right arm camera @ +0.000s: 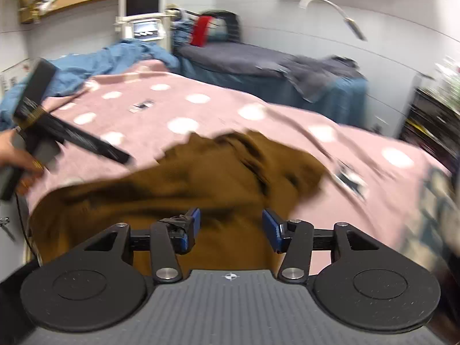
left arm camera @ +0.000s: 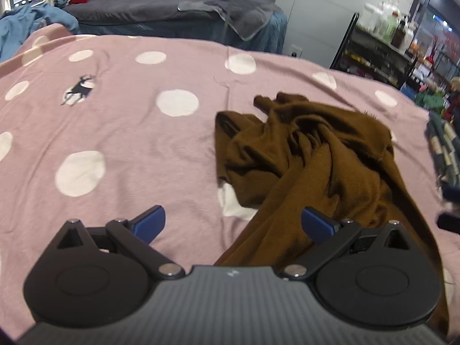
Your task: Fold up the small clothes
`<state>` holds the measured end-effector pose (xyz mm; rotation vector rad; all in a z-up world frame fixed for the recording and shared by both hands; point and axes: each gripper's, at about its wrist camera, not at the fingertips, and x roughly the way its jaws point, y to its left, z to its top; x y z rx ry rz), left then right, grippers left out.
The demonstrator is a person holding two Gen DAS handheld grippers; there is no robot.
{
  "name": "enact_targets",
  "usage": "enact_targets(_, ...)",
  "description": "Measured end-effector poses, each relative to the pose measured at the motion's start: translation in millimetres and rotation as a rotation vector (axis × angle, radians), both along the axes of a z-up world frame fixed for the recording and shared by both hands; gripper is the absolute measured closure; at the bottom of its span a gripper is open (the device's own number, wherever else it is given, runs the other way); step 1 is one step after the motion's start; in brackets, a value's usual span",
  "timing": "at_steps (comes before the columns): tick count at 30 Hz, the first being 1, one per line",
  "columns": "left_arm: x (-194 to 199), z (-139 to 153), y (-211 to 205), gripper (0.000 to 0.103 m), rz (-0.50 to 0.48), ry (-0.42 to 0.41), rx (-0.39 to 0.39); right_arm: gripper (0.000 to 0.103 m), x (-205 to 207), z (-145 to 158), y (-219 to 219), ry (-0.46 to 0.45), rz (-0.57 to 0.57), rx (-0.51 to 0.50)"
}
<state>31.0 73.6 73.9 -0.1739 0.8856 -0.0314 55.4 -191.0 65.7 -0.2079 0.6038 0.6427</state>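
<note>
Brown garment (left arm camera: 310, 155) is seen crumpled in deep folds on the pink dotted bedsheet (left arm camera: 120, 126). Both the left hand-held gripper (left arm camera: 233, 224) and the right hand-held gripper (right arm camera: 231, 225) are held spread above it, nothing pinched.

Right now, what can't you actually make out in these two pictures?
- Brown garment: its type; crumpled in the left wrist view, blurred in the right wrist view.
- Its near edge: hidden behind the left gripper.
- Checked cloth: cut off by the right edge.
- Right gripper: open; fabric contact lost in blur.
</note>
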Motion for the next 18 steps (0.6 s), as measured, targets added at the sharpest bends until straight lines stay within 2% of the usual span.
enact_targets(2, 4.9, -16.6, -8.7, 0.0, -0.002, 0.009, 0.006, 0.021, 20.7, 0.5, 26.8, 0.005, 0.068, 0.024)
enact_targets(6, -4.0, -51.4, -13.4, 0.0, 0.012, 0.087, 0.005, 0.023, 52.5, 2.5, 81.6, 0.023, 0.184, 0.049)
enact_targets(7, -8.4, -57.2, -14.7, 0.0, 0.008, 0.082, 0.012, 0.023, 62.1, -0.4, 97.9, 0.014, 0.21, 0.03)
enact_targets(8, -13.9, -59.0, -18.8, 0.0, -0.014, 0.052, 0.047, 0.026, 69.9, -3.9, 112.1, 0.008, 0.232, 0.003)
enact_targets(10, -17.7, -60.4, -25.7, 0.0, -0.054, 0.055, 0.107, 0.033, 84.8, -16.3, 143.9, 0.0, 0.254, -0.068)
enact_targets(13, -17.4, -55.9, -21.7, 0.0, -0.05, 0.066, 0.085, 0.042, 108.4, -46.1, 172.7, 0.049, 0.245, -0.186)
enact_targets(15, -17.2, -55.0, -15.7, 0.0, -0.047, 0.069, 0.051, 0.096, 119.1, -56.8, 175.1, 0.082, 0.211, -0.207)
enact_targets(18, -16.8, -54.6, -10.4, 0.0, -0.051, 0.068, 0.034, 0.097, 121.8, -36.5, 145.5, 0.032, 0.122, -0.103)
